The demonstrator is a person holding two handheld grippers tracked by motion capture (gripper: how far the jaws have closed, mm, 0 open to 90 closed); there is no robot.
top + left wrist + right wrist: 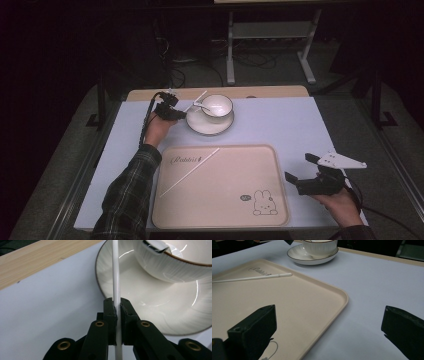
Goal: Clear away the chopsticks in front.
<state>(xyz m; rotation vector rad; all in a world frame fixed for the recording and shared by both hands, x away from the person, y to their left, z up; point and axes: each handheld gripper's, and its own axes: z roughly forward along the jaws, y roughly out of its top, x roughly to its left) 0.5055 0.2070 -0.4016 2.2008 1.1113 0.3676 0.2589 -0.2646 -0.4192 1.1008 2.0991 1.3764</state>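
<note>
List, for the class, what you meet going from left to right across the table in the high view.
Left gripper shut on a white stick → cup on its saucer → rabbit drawing on the tray → right gripper, jaws open.

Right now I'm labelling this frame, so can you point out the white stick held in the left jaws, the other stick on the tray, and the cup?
held white stick (115, 277), left gripper view, mid shaft above the jaws
stick on the tray (190, 171), high view, mid shaft
cup (216, 106), high view, inside of the bowl
</note>
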